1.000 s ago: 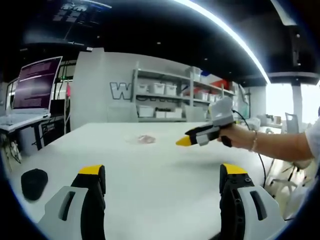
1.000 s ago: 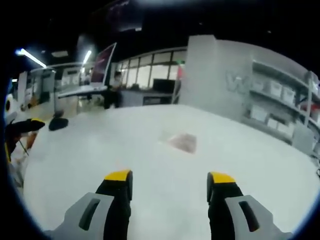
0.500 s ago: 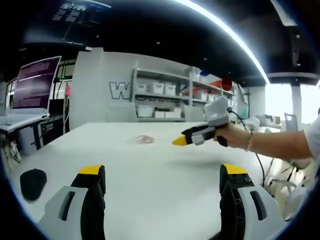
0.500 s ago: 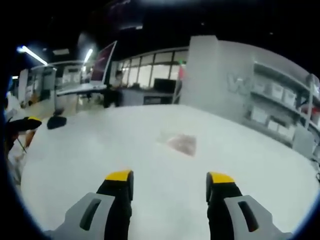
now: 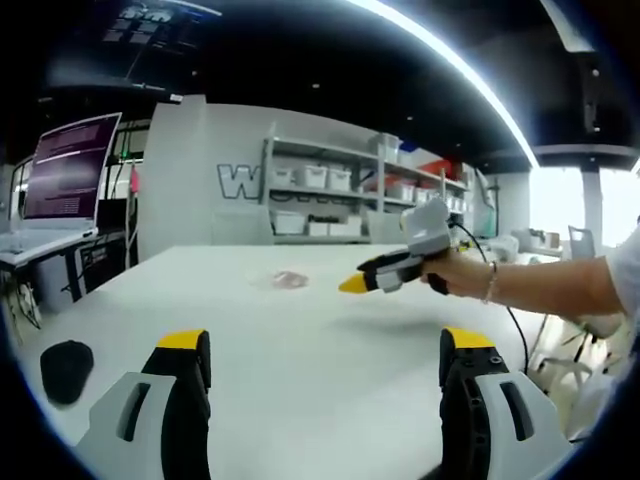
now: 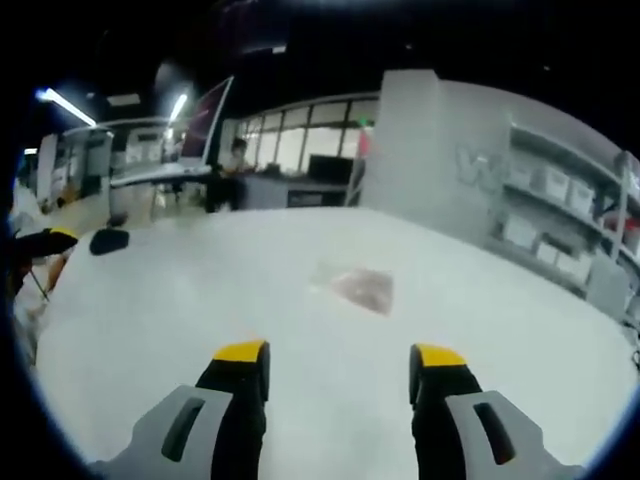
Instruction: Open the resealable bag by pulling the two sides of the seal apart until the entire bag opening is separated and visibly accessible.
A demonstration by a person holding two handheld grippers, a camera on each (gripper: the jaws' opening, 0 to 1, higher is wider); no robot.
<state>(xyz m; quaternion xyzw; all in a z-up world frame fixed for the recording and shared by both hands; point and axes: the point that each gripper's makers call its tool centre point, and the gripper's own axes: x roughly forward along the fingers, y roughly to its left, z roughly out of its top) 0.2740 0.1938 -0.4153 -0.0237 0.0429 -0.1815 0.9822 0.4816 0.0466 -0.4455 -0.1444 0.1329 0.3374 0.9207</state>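
In the left gripper view, the left gripper [image 5: 325,350] is held low over the white table [image 5: 330,390], its yellow-tipped jaws spread wide with nothing between them. The resealable bag [image 5: 289,280] lies flat far ahead, near the table's far edge; its long axis cannot be told at this range. The right gripper [image 5: 352,284] is seen entering from the right, held by a hand [image 5: 452,272] with the forearm nearly level, tips pointing left toward the bag. A dark mouse [image 5: 67,366] rests at the left.

In the right gripper view, the right gripper [image 6: 338,357] is seen with jaws parted and empty. The bag [image 6: 355,287] lies flat ahead, well apart from the tips, its longer side running from upper left to lower right.
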